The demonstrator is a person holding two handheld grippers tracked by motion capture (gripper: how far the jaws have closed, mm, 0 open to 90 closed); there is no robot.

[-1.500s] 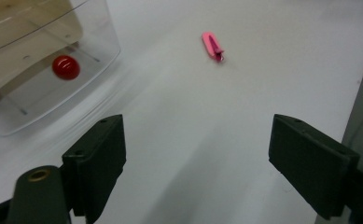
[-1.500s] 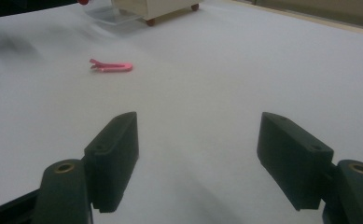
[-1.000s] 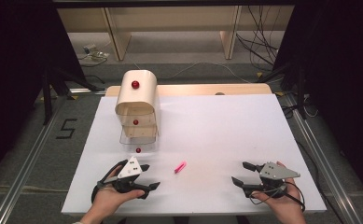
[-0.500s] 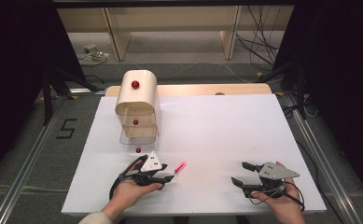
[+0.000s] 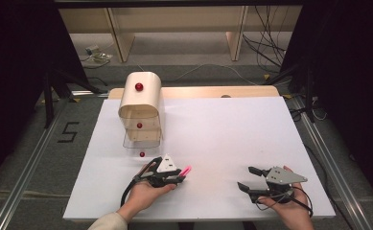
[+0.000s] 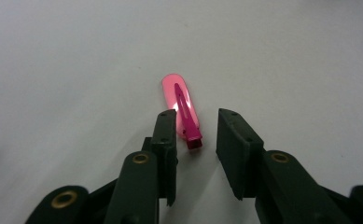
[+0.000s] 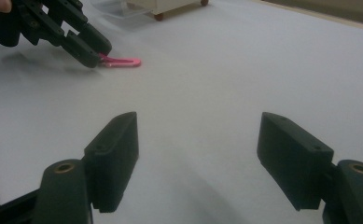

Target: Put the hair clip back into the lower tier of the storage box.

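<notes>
A small pink hair clip [image 6: 183,109] lies flat on the white table [image 5: 232,129]; in the high view the clip [image 5: 186,170] sits just right of my left gripper [image 5: 178,178]. That gripper [image 6: 196,135] is open, its jaws on either side of the clip's near end, not closed on it. My right gripper [image 5: 245,178] rests near the front right, open wide [image 7: 198,149], nothing between its jaws. The right gripper view also shows the clip [image 7: 123,61] at the tip of the left gripper [image 7: 88,51].
A small wooden drawer unit [image 5: 140,108] with red knobs stands at the back left, its clear lowest drawer [image 5: 142,140] pulled out toward me. A wooden board [image 5: 208,91] runs along the table's far edge. Cables lie on the floor beyond.
My left gripper has moved right and forward across the table until its jaws reach the pink clip. The right gripper has stayed in place.
</notes>
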